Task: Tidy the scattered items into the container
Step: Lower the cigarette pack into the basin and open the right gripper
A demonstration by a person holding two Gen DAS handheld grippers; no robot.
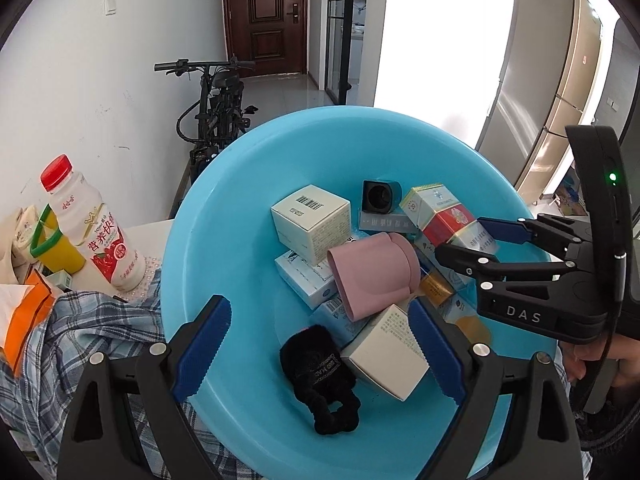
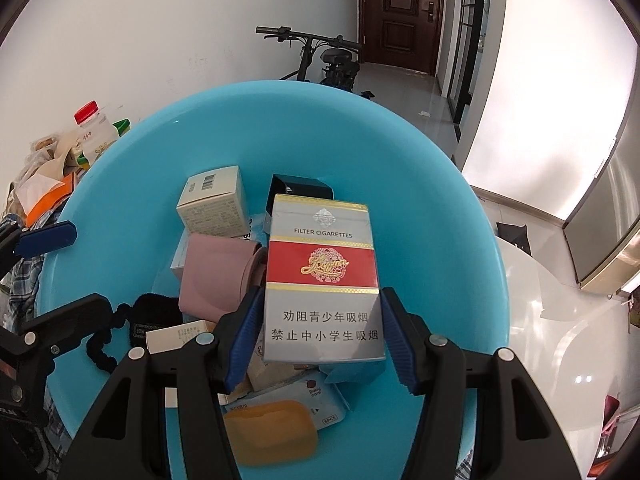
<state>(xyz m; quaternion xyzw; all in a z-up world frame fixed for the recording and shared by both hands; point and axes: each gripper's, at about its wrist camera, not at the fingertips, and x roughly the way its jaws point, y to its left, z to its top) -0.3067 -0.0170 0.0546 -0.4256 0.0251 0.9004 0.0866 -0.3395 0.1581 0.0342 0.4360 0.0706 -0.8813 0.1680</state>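
Observation:
A blue basin (image 1: 240, 200) (image 2: 440, 184) holds several items: a pink cup (image 1: 374, 276) (image 2: 216, 272) on its side, white boxes (image 1: 312, 224), a black scrunchie (image 1: 320, 380) and a black cap (image 1: 380, 196). My right gripper (image 2: 320, 328) is shut on a silver-and-red cigarette pack (image 2: 322, 276) and holds it over the basin; it also shows in the left wrist view (image 1: 472, 236) with the pack (image 1: 444, 216). My left gripper (image 1: 320, 348) is open and empty over the basin's near side.
A red-capped milk drink bottle (image 1: 96, 232) stands left of the basin on the table, beside a yellow bottle (image 1: 60, 248), an orange packet (image 1: 32, 312) and a plaid cloth (image 1: 80, 332). A bicycle (image 1: 216, 112) leans against the far wall.

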